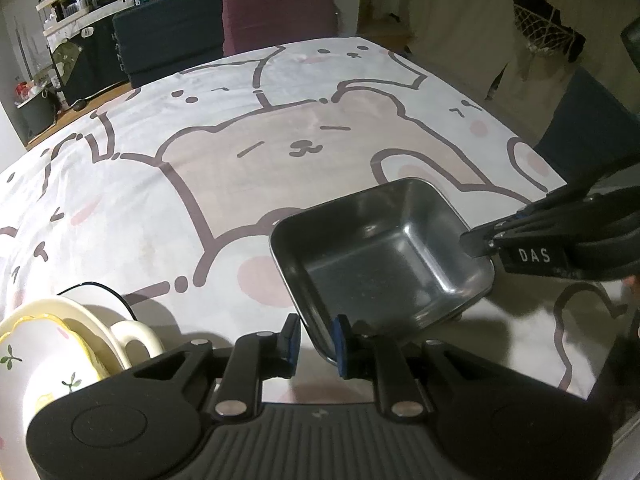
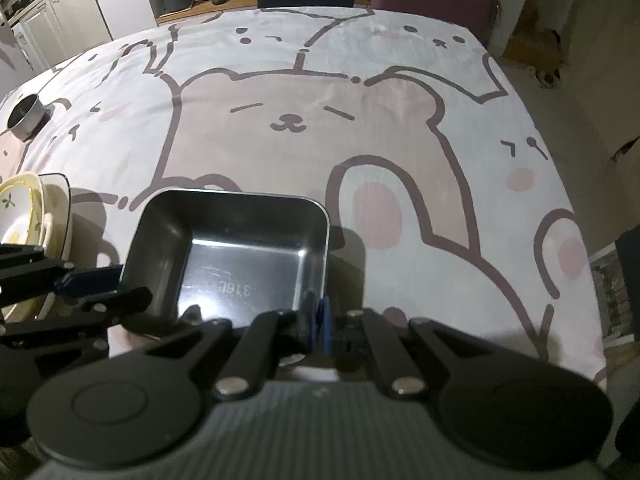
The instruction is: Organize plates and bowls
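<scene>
A square stainless steel bowl (image 1: 380, 256) is held above the bear-print tablecloth (image 1: 248, 152). My right gripper (image 2: 318, 320) is shut on its near rim; it also shows in the left wrist view (image 1: 480, 242). My left gripper (image 1: 316, 340) stands open with the bowl's corner rim between its blue pads; it shows in the right wrist view (image 2: 120, 284) at the bowl's (image 2: 240, 256) left wall. A stack of cream floral plates and bowls (image 1: 52, 344) sits left of the left gripper.
A small steel cup (image 2: 26, 116) stands at the table's far left. Dark and maroon chairs (image 1: 276, 12) line the far edge, another chair (image 1: 592, 128) at the right. The crockery stack also shows in the right wrist view (image 2: 28, 216).
</scene>
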Available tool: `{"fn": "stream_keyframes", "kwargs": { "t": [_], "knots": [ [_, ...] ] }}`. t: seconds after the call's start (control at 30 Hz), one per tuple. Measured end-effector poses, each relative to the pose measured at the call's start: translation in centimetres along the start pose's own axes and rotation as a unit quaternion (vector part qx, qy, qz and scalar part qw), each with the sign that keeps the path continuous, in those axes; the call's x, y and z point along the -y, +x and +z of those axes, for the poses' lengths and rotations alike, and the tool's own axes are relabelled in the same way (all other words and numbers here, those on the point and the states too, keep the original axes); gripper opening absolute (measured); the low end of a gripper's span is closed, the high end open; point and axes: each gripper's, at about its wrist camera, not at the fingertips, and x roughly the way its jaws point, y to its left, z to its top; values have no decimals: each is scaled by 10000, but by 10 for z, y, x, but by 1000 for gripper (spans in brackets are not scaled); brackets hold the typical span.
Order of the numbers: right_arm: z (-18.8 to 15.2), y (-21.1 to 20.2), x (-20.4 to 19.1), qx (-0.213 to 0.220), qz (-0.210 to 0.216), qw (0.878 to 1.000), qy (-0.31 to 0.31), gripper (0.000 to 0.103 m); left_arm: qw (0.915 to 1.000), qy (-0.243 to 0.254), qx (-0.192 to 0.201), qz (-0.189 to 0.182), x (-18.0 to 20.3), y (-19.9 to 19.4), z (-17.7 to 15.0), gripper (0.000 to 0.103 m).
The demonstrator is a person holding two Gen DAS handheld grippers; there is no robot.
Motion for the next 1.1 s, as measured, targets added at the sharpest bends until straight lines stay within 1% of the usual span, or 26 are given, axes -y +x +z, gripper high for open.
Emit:
{"fn": "stream_keyframes", "kwargs": {
  "t": [0.23,0.27,0.53,0.77,0.93,1.1],
  "knots": [
    [0,3,5,-50,115,9998,166,4,10000,-28,-11,-66,-2,0,0,19],
    [0,3,5,-52,119,9998,176,4,10000,-49,-19,-84,-3,0,0,22],
    [-2,6,9,-109,252,9991,326,5,9997,-103,-75,-227,-3,0,-2,26],
    [-3,5,8,-59,205,9990,401,5,9992,-108,-104,-376,-2,-1,-4,26],
    [-3,5,11,-64,204,9984,529,5,9992,-61,-106,-375,0,-2,-5,26],
    [-4,5,10,-84,191,9986,494,5,9992,-73,-114,-389,0,-1,-4,26]
  ]
}}
